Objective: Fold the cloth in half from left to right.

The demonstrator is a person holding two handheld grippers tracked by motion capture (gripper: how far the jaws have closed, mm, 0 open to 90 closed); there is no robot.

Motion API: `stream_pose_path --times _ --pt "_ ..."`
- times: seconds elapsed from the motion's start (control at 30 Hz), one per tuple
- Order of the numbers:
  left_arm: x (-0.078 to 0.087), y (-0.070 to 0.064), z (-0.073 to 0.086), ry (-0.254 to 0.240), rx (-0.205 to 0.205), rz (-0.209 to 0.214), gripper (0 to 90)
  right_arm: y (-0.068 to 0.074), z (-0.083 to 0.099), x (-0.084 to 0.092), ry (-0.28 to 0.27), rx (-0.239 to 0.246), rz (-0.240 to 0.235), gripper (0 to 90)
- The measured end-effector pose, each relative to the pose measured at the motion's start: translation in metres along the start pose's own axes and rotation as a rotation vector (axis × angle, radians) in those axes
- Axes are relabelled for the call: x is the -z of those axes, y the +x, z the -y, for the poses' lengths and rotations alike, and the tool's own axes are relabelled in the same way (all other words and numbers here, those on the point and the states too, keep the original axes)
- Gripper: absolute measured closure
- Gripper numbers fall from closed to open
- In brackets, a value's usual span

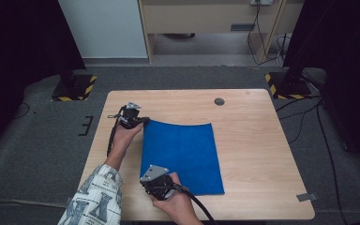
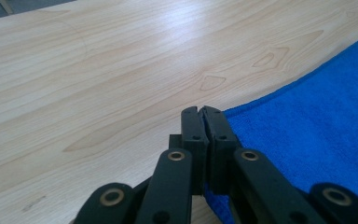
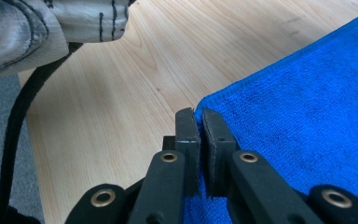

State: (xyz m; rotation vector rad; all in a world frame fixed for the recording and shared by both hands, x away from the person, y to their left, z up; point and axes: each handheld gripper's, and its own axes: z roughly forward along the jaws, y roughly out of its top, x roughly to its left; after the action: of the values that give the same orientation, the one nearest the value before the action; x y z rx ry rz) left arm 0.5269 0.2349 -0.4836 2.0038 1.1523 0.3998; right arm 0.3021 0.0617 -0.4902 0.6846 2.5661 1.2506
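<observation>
A blue cloth [image 1: 183, 154] lies flat on the wooden table [image 1: 253, 140]. My left gripper [image 1: 145, 121] sits at the cloth's far left corner, and its jaws are pressed together on the cloth edge [image 2: 307, 140], as the left gripper view [image 2: 203, 112] shows. My right gripper [image 1: 144, 178] is at the near left corner. In the right gripper view [image 3: 199, 114] its jaws pinch that corner of the cloth [image 3: 307, 107], with blue fabric showing between them. A patterned sleeve [image 3: 23, 32] of the left arm appears beyond.
A round grey cable hole [image 1: 219, 101] sits near the table's far edge, and a strip of tape [image 1: 307, 197] lies at the near right corner. Two stand bases with yellow-black stripes [image 1: 75, 89] [image 1: 286, 86] rest on the floor behind. Bare wood spreads right of the cloth.
</observation>
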Motion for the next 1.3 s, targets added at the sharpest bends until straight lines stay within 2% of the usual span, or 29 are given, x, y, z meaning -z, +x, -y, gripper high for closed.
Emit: stream_pose_path --times 0.23,0.4,0.6,0.77,0.83,0.87,0.9,1.0,1.1,1.13,1.17,1.2,1.23,1.3 --pt "0.01 0.008 0.0 -0.001 -0.004 -0.007 87.8 0.006 -0.007 -0.006 -0.011 0.002 -0.008 86.5" --pt "0.015 0.016 0.0 0.005 -0.008 -0.02 87.7 0.01 -0.014 -0.013 -0.039 -0.029 -0.033 86.4" --pt "0.013 0.013 -0.003 -0.012 0.009 -0.014 87.7 0.007 -0.019 -0.013 -0.067 -0.071 -0.047 86.5" --pt "0.004 0.002 -0.01 -0.01 0.004 -0.008 87.7 0.001 -0.016 -0.005 -0.072 -0.077 -0.027 86.5" --pt "-0.005 -0.009 -0.014 -0.018 0.004 -0.007 87.7 -0.006 -0.009 0.004 -0.086 -0.095 -0.016 86.6" --pt "-0.005 -0.009 -0.014 -0.018 0.004 -0.007 87.7 -0.009 -0.006 0.007 -0.09 -0.097 -0.012 86.6" --pt "-0.012 -0.018 -0.016 -0.006 0.0 -0.009 87.7 -0.012 -0.002 0.011 -0.093 -0.107 -0.009 86.6" --pt "-0.024 -0.032 -0.021 0.001 -0.008 -0.006 87.7 -0.02 0.008 0.021 -0.096 -0.125 0.0 86.6" --pt "-0.033 -0.044 -0.027 0.005 -0.022 -0.004 87.6 -0.029 0.02 0.032 -0.094 -0.141 0.018 86.7" --pt "-0.033 -0.044 -0.027 0.005 -0.022 -0.004 87.6 -0.029 0.02 0.032 -0.094 -0.141 0.018 86.7" --pt "-0.039 -0.052 -0.032 0.006 -0.033 -0.004 87.6 -0.036 0.029 0.04 -0.096 -0.161 0.03 86.8" --pt "-0.039 -0.052 -0.032 0.006 -0.033 -0.004 87.6 -0.036 0.029 0.04 -0.096 -0.161 0.03 86.8" --pt "-0.043 -0.06 -0.035 -0.002 -0.035 -0.001 87.6 -0.041 0.037 0.048 -0.094 -0.175 0.04 86.8" --pt "-0.048 -0.067 -0.037 0.001 -0.039 0.001 87.6 -0.046 0.043 0.055 -0.093 -0.184 0.047 86.8"
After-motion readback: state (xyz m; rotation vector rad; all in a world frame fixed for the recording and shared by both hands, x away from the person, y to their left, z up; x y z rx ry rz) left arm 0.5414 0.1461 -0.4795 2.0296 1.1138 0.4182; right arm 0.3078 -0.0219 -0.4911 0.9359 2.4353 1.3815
